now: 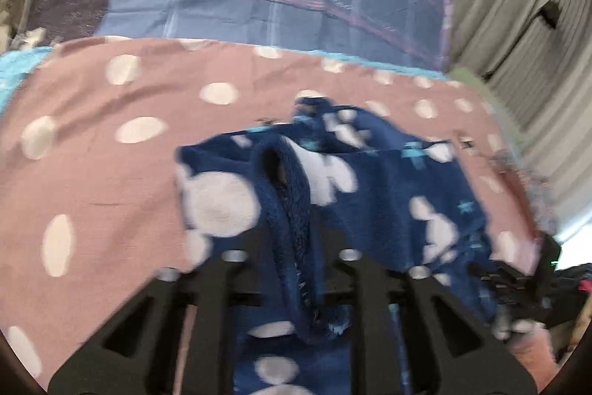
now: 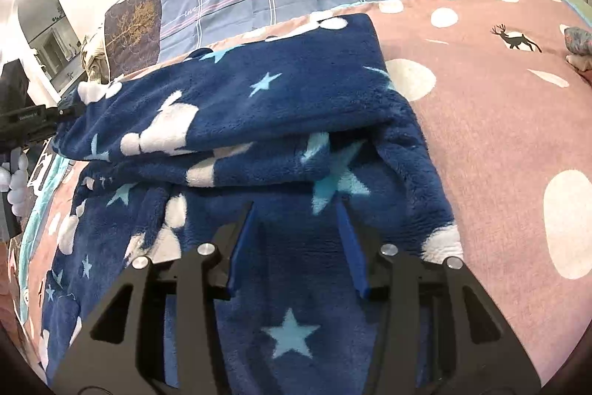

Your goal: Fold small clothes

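One fleece garment (image 2: 259,106), two tongs — left (image 1: 286,228), right (image 2: 296,206).

The left gripper (image 1: 292,232) was clamped, its jaws pinching a fold of the fleece garment (image 1: 370,180) between them. The right gripper (image 2: 298,210) hung spread apart, nothing between its blue-padded fingers (image 2: 242,239).

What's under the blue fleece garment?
The blue fleece garment lies folded on the pink polka-dot sheet, which shows all around it. A lower layer of fleece peeks from beneath the top fold. Whatever else sits between the layers is covered.
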### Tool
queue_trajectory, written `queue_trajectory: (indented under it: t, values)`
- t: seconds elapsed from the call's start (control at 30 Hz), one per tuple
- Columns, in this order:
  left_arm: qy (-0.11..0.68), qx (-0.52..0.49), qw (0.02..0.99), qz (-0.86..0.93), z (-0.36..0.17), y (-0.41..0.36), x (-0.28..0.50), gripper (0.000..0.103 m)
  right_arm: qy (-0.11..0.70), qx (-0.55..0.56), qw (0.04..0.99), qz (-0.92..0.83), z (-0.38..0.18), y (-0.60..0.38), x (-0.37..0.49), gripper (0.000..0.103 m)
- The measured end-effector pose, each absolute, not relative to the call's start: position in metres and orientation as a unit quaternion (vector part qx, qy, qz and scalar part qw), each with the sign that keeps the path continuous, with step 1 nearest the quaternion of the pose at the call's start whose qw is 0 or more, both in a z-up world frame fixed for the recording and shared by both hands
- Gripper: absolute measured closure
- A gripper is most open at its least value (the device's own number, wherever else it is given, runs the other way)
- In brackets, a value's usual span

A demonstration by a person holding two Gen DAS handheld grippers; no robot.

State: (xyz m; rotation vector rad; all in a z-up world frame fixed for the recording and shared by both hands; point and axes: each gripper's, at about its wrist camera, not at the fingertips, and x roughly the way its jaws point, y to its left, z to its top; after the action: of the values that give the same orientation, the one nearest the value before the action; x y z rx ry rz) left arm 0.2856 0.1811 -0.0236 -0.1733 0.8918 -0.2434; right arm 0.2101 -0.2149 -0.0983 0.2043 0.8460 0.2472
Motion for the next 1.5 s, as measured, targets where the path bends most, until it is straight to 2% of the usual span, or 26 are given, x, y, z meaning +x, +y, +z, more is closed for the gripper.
queue_trajectory:
  t: [0.03, 0.13, 0.2, 0.4, 0.5, 0.57, 0.7, 0.83, 0.87, 0.97, 1.1, 1.17, 1.2, 1.3, 1.37, 1.5]
  values:
    - [0.423, -0.060, 0.901, -0.078, -0.024, 0.185, 0.284, 0.063, 0.408, 0.096, 0.900, 0.118, -0.097, -0.215, 0.211, 0.058]
    - [0.397, -0.027, 0.916, -0.046, -0.018, 0.186, 0.272, 0.063, 0.394, 0.082, 0.908, 0.116, -0.083, -0.213, 0.203, 0.061]
    - [0.384, -0.028, 0.919, -0.079, -0.015, 0.178, 0.263, 0.063, 0.366, 0.064, 0.920, 0.125, -0.064, -0.207, 0.196, 0.067]
    - [0.415, 0.009, 0.900, -0.135, -0.048, 0.115, 0.264, 0.062, 0.336, 0.009, 0.930, 0.147, -0.027, -0.178, 0.226, 0.067]
    - [0.445, 0.062, 0.889, -0.084, -0.089, 0.102, 0.275, 0.060, 0.380, 0.013, 0.914, 0.138, -0.047, -0.172, 0.258, 0.064]
    - [0.407, 0.093, 0.904, -0.089, -0.101, 0.099, 0.266, 0.060, 0.430, 0.007, 0.895, 0.115, -0.085, -0.176, 0.273, 0.063]
    - [0.402, 0.097, 0.907, -0.079, -0.099, 0.098, 0.263, 0.060, 0.407, 0.029, 0.903, 0.137, -0.091, -0.188, 0.265, 0.063]
    - [0.409, 0.082, 0.905, -0.080, -0.084, 0.110, 0.262, 0.060, 0.415, -0.017, 0.901, 0.127, -0.089, -0.178, 0.260, 0.060]
    - [0.403, 0.096, 0.908, -0.061, -0.079, 0.113, 0.258, 0.060, 0.418, -0.032, 0.899, 0.125, -0.086, -0.175, 0.257, 0.057]
    - [0.384, 0.137, 0.913, 0.009, -0.071, 0.131, 0.251, 0.057, 0.424, -0.060, 0.897, 0.112, -0.073, -0.173, 0.249, 0.056]
    - [0.369, 0.048, 0.928, -0.022, -0.049, 0.142, 0.250, 0.057, 0.367, -0.021, 0.924, 0.100, -0.042, -0.194, 0.251, 0.053]
    - [0.356, 0.041, 0.932, -0.053, -0.042, 0.128, 0.249, 0.057, 0.362, 0.006, 0.927, 0.095, -0.038, -0.202, 0.261, 0.051]
    - [0.358, 0.045, 0.930, -0.065, -0.044, 0.120, 0.250, 0.057, 0.373, 0.019, 0.923, 0.093, -0.043, -0.205, 0.270, 0.049]
    - [0.435, 0.074, 0.896, -0.053, -0.091, 0.100, 0.275, 0.055, 0.442, -0.004, 0.894, 0.070, -0.088, -0.206, 0.292, 0.048]
    - [0.409, 0.083, 0.908, -0.051, -0.104, 0.098, 0.273, 0.055, 0.418, -0.014, 0.905, 0.075, -0.094, -0.205, 0.287, 0.048]
    - [0.399, 0.086, 0.912, -0.052, -0.087, 0.098, 0.260, 0.056, 0.418, -0.028, 0.906, 0.064, -0.086, -0.201, 0.281, 0.048]
